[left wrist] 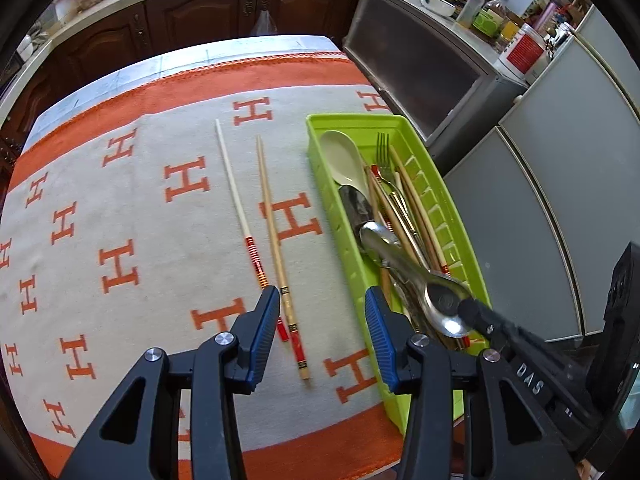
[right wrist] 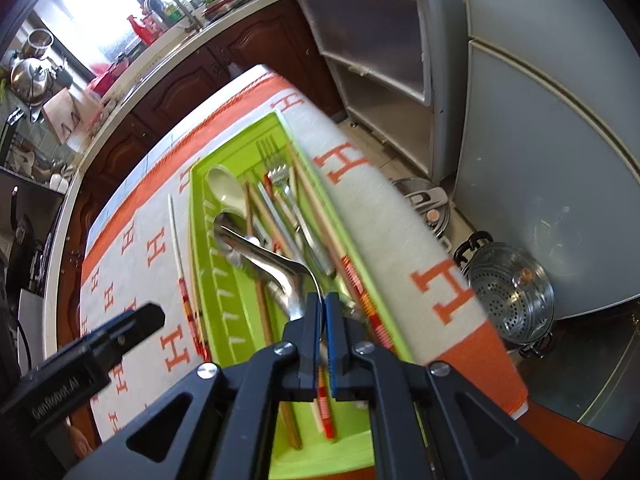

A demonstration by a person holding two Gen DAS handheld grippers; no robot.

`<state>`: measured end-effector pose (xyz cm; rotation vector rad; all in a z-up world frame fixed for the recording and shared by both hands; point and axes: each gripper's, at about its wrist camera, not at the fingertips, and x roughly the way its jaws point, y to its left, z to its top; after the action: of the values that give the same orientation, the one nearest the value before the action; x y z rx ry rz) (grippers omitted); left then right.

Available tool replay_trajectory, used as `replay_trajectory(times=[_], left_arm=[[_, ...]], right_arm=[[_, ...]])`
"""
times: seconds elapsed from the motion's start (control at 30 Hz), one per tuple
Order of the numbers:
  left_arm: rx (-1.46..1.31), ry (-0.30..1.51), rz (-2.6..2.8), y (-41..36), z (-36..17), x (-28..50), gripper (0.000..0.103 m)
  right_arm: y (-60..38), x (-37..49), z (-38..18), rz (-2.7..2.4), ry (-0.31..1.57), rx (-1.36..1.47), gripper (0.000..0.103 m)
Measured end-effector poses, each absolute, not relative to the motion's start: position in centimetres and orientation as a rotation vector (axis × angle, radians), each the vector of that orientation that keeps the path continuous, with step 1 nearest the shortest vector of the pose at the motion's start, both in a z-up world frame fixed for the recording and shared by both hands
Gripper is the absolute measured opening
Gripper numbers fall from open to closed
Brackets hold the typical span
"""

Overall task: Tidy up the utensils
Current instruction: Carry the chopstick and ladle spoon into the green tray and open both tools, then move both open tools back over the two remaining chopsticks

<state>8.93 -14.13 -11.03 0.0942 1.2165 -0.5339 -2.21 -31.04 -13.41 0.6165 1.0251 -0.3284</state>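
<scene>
Left gripper (left wrist: 322, 310) hangs open above the chopsticks (left wrist: 276, 240) on the cloth (left wrist: 120, 200), while the right gripper (left wrist: 466, 310) pinches a steel spoon (left wrist: 408, 268) over the green tray (left wrist: 468, 268).

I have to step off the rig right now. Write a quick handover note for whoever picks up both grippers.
Right gripper: shut on the metal spoon, pinching its bowl end above the near part of the green tray; the handle points into the tray.
Left gripper: open and empty, above the near ends of the loose chopsticks.
Done: the tray already holds a white spoon, a fork and several chopsticks.
Left: release the metal spoon into the tray, then move the red-banded white chopstick and the bamboo chopstick off the patterned cloth.
</scene>
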Motion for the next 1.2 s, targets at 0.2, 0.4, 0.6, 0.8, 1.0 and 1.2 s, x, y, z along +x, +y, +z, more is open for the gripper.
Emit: replay_trajectory(times=[0.2, 0.4, 0.6, 0.8, 1.0, 1.2], left_arm=[[0.078, 1.192, -0.508, -12.3, -10.3, 8.6, 0.052], [0.062, 1.187, -0.489, -10.5, -10.3, 8.3, 0.056], [0.042, 1.179, -0.464, -8.3, -10.1, 8.3, 0.060], [0.010, 1.181, -0.433, -6.7, -10.4, 8.6, 0.062], [-0.011, 1.174, -0.399, -5.0, -11.0, 9.0, 0.062], [-0.036, 1.190, -0.359, -3.5, -12.3, 9.8, 0.062]], right_arm=[[-29.3, -3.3, -14.7, -0.298, 1.093, 0.649, 0.006], [-27.9, -4.2, -13.9, -0.316, 1.068, 0.618, 0.007], [-26.0, -4.2, -12.4, -0.294, 1.003, 0.570, 0.007], [-23.4, -3.4, -11.5, -0.218, 0.992, 0.510, 0.008], [-21.4, -1.9, -11.8, -0.150, 1.007, 0.489, 0.008], [-19.9, 0.4, -12.5, -0.091, 1.029, 0.450, 0.008]])
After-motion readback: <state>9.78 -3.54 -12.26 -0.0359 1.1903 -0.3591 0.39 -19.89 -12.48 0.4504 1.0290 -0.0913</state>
